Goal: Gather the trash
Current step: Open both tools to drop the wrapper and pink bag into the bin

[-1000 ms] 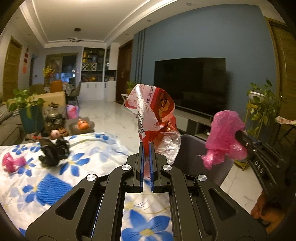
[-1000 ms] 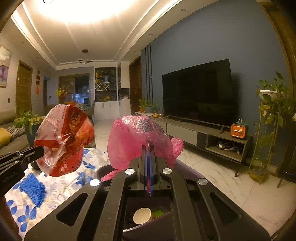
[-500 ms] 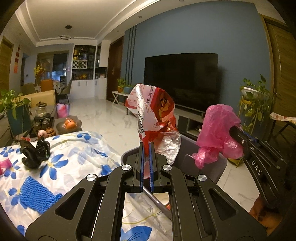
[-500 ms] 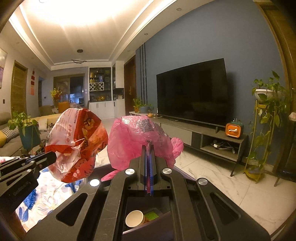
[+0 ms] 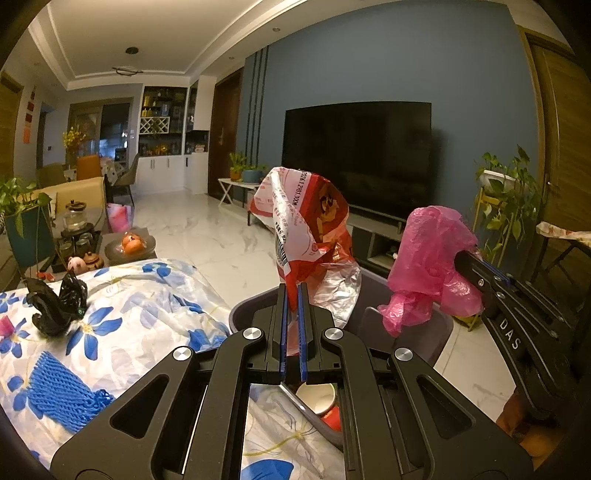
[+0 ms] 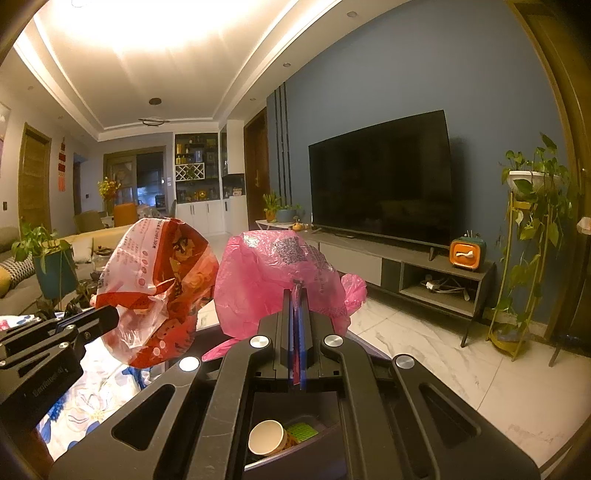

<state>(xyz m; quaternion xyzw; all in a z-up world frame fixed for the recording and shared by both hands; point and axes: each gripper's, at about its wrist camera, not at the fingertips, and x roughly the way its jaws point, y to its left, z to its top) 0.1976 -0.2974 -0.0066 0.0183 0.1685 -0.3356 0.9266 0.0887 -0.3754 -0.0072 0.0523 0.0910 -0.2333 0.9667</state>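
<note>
Floral cloth on the surface (image 5: 147, 295) has slid leftward in view as the left tool (image 5: 292, 295), clenched on a red snack wrapper (image 5: 310, 229), was carried over the grey bin (image 5: 436, 332); the right tool (image 6: 295, 295), gripping a pink bag (image 6: 273, 273), is held there already, so release appears next.

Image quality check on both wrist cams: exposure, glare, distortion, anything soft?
Left wrist: dim, even light, no glare; strong fisheye bend at the edges; red wrapper and pink bag sharp. Right wrist: ceiling light blown out to white, warm cast over the room; TV bowed by the lens; no motion blur, paper cup in the bin readable though shaded.
</note>
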